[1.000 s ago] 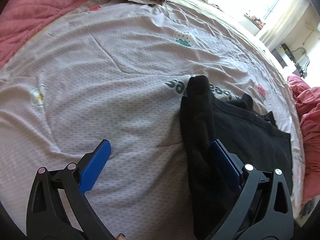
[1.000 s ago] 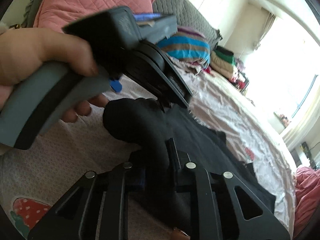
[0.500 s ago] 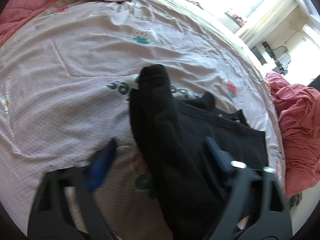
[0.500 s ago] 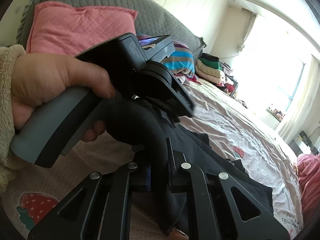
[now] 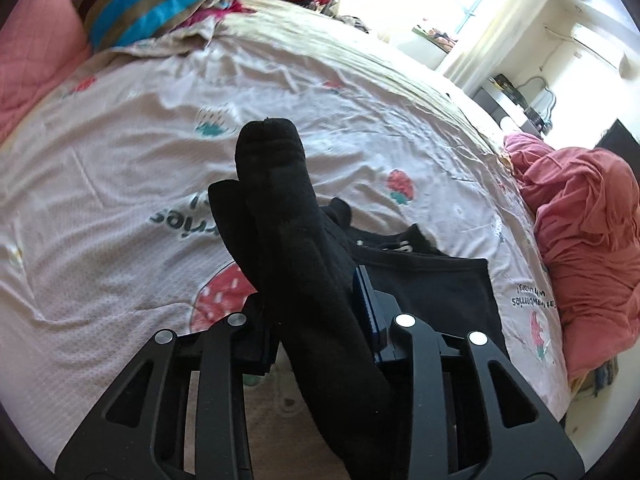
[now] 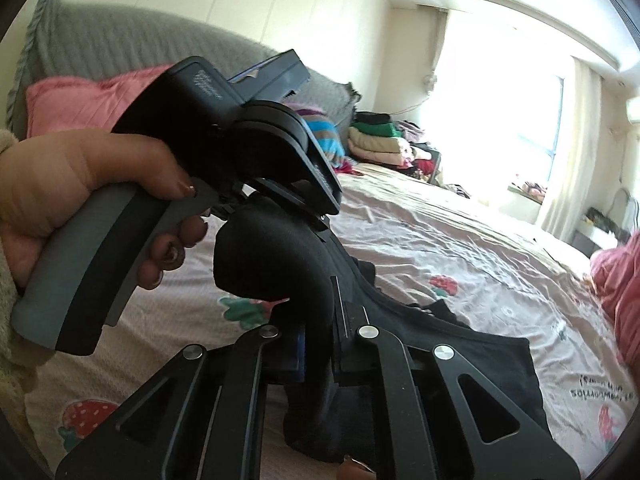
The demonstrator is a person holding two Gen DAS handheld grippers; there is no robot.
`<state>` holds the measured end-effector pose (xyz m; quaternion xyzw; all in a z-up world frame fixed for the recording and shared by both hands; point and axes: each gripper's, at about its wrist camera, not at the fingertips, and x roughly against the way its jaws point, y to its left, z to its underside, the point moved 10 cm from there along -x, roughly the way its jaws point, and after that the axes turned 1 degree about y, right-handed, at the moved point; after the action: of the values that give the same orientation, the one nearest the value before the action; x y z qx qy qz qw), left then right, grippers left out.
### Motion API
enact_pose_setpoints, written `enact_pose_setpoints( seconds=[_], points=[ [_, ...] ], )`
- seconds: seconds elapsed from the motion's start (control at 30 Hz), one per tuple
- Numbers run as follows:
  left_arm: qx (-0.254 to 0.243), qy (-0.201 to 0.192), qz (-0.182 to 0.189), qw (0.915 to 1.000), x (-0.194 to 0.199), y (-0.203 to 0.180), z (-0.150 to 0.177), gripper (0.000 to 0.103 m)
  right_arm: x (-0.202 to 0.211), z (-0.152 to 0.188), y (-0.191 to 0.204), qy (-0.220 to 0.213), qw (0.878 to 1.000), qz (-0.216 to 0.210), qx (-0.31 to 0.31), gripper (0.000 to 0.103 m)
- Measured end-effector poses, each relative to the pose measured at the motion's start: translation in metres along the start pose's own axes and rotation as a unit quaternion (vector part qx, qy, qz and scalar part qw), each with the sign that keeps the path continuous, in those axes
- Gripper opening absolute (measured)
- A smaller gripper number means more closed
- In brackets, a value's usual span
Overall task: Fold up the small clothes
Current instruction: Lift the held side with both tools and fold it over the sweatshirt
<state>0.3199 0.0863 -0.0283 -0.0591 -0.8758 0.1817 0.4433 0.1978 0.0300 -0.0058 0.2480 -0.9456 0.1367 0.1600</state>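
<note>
A pair of black socks (image 5: pixel 296 240) is held up off the bed between both grippers. My left gripper (image 5: pixel 320 312) is shut on the socks, whose toe end sticks up past the fingers. My right gripper (image 6: pixel 320 340) is shut on the same black socks (image 6: pixel 272 256), which bend over between the two tools. The left gripper's body and the hand on it fill the left of the right wrist view (image 6: pixel 224 152). A black garment (image 5: pixel 432 280) lies flat on the strawberry-print bedsheet (image 5: pixel 120 168) under the socks; it also shows in the right wrist view (image 6: pixel 480 352).
A pink pillow (image 6: pixel 80 104) and grey headboard (image 6: pixel 120 48) are at the bed's head. A striped blanket (image 5: pixel 152 4) and folded clothes (image 6: pixel 376 136) lie at the far side. A red heap of cloth (image 5: pixel 584 216) lies at the right edge.
My left gripper went from open beside the socks to shut on them. Both grippers have lifted the socks up off the bed.
</note>
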Motion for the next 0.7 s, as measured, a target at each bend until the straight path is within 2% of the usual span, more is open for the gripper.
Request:
enact_pose_setpoints(
  seconds=[0.2,0.7],
  points=[
    [-0.021,-0.009,-0.005,0.9997,0.008,-0.031,-0.004,0.025,0.015,-0.001,-0.022,-0.010,0.999,0.007,-0.033,0.007],
    [-0.060,-0.006,-0.009,0.9982,0.006,-0.094,0.005,0.025,0.046,0.016,-0.072,-0.001,0.994,0.015,-0.108,0.007]
  ],
)
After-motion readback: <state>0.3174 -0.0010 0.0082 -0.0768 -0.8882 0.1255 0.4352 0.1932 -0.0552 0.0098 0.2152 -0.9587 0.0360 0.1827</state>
